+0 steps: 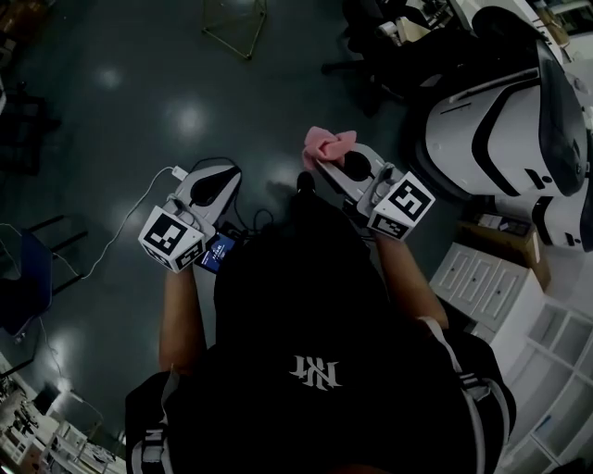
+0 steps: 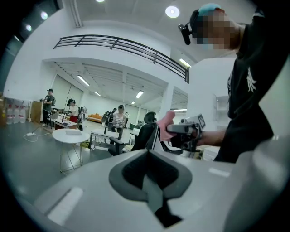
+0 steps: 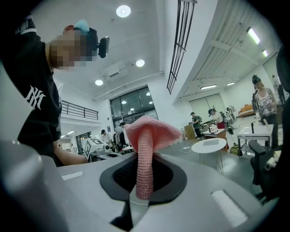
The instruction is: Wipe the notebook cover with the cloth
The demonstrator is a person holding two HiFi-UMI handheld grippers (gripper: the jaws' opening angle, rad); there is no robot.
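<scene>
Bunching at the tips of the right gripper (image 1: 335, 159) in the head view, the pink cloth (image 1: 328, 143) sits beside the left gripper (image 1: 219, 174). Left gripper view: jaws pressed together, nothing between. Right gripper view: jaws clamp the cloth, which fans out above them.

Large white hall. Smooth grey floor (image 2: 27, 156) under a round white table (image 2: 70, 135) on thin legs. Behind the table, several people (image 2: 120, 118), standing or sitting. To its right, a black office chair (image 2: 147, 131). High above the table, a black balcony railing (image 2: 122, 44) along a white wall, with round ceiling lights (image 2: 172, 12) higher still. Between table and railing, strip lights (image 2: 83, 80) on a lower ceiling. Left of the table in the right gripper view, tall dark-framed windows (image 3: 133, 106).
</scene>
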